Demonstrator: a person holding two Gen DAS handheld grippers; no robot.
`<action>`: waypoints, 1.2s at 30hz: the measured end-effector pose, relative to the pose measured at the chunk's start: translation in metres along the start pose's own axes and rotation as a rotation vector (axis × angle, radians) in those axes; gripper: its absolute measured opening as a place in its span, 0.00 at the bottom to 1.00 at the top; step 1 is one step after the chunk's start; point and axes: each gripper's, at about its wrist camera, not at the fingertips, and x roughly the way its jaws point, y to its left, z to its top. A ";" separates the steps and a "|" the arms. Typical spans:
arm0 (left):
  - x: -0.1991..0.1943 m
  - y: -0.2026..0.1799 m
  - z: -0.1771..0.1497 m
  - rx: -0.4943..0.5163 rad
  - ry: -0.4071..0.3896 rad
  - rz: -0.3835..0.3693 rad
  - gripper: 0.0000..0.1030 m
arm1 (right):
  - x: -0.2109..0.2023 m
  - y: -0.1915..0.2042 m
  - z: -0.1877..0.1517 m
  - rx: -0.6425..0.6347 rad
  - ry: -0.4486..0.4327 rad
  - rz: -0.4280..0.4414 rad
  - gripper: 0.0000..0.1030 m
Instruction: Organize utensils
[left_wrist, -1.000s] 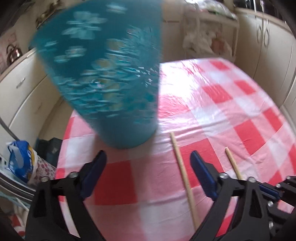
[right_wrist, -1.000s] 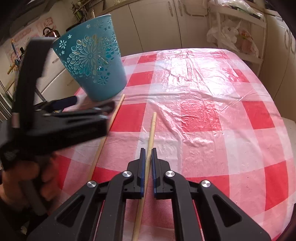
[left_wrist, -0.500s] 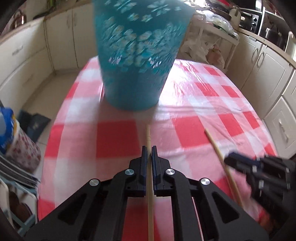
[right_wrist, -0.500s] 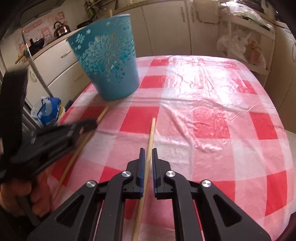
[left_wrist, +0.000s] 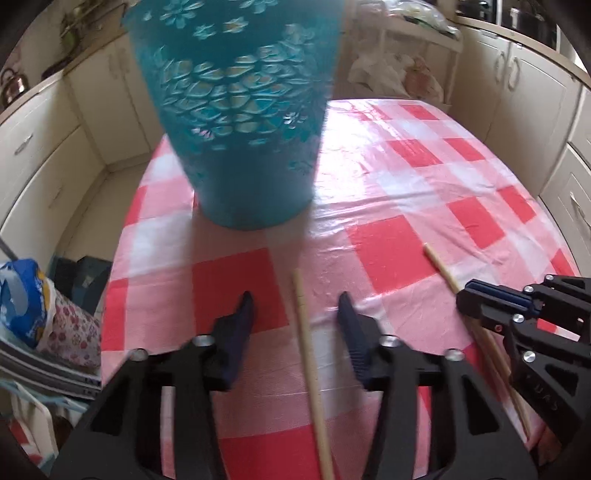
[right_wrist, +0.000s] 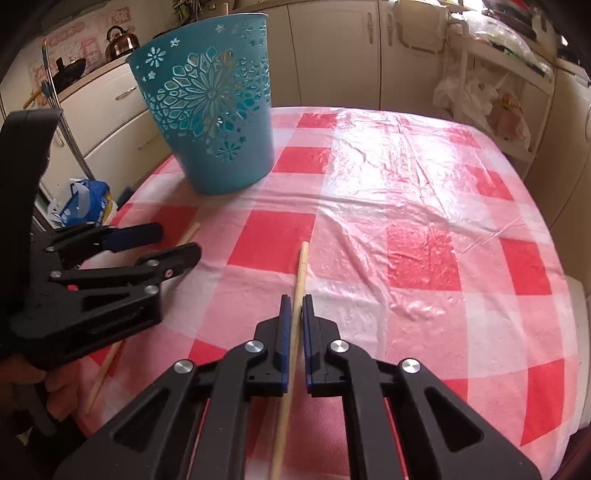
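Observation:
A teal cut-out basket (left_wrist: 240, 122) stands upright on the checked table; it also shows in the right wrist view (right_wrist: 212, 107). My left gripper (left_wrist: 295, 306) is open, its jaws on either side of a wooden chopstick (left_wrist: 308, 354) lying on the cloth. My right gripper (right_wrist: 294, 308) is shut on a second chopstick (right_wrist: 300, 273), which points forward towards the basket. In the left wrist view the right gripper (left_wrist: 480, 299) shows at the right with its chopstick (left_wrist: 439, 266). In the right wrist view the left gripper (right_wrist: 170, 240) is at the left, over its chopstick (right_wrist: 190, 232).
The table has a red-and-white checked plastic cloth (right_wrist: 424, 221). Cream kitchen cabinets (right_wrist: 332, 51) surround it. A blue bag (left_wrist: 26, 302) sits on the floor to the left. A white shelf with bags (right_wrist: 491, 99) stands at the back right. A kettle (right_wrist: 120, 37) is on the counter.
My left gripper has opened, and the chopstick it was shut on half a second ago now lies loose between its jaws. My right gripper stays shut on its chopstick.

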 end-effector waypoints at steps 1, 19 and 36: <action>0.000 -0.001 0.000 0.003 0.002 -0.005 0.24 | -0.001 -0.002 0.000 0.006 0.000 0.003 0.07; -0.006 0.004 -0.009 -0.007 -0.014 -0.029 0.15 | -0.001 -0.006 0.002 0.012 0.022 -0.035 0.06; -0.013 0.013 -0.018 -0.011 -0.002 -0.045 0.10 | -0.013 -0.003 -0.004 -0.007 0.051 -0.025 0.20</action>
